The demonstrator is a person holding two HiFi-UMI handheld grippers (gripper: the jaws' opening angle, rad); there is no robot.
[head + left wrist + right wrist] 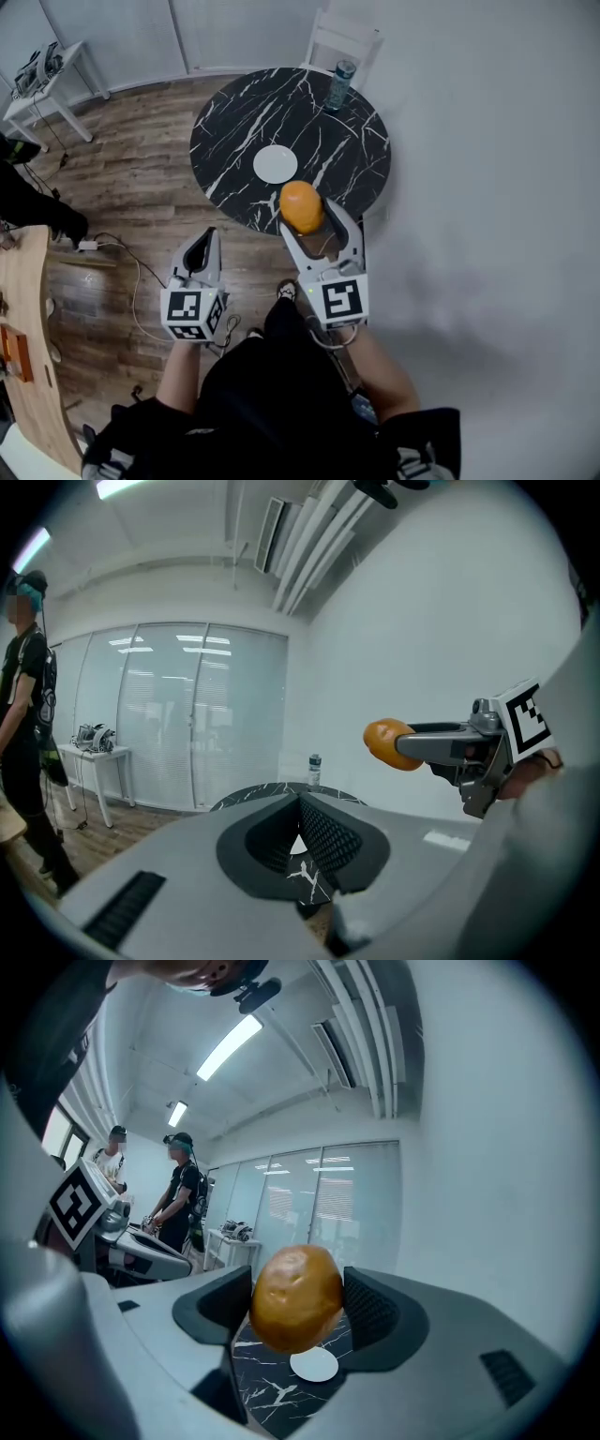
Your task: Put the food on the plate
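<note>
An orange, rounded piece of food is clamped between the jaws of my right gripper, held in the air over the near edge of the round black marble table. In the right gripper view the food fills the gap between the pads, with the small white plate lying beyond and below it. The plate sits bare near the table's middle. My left gripper hangs shut and empty over the wooden floor, left of the table; its own view shows the jaws together and the food off to the right.
A plastic bottle stands at the table's far edge, with a white chair behind it. A white side table stands at the far left, a wooden desk at the near left. A cable trails over the floor. People stand to the left.
</note>
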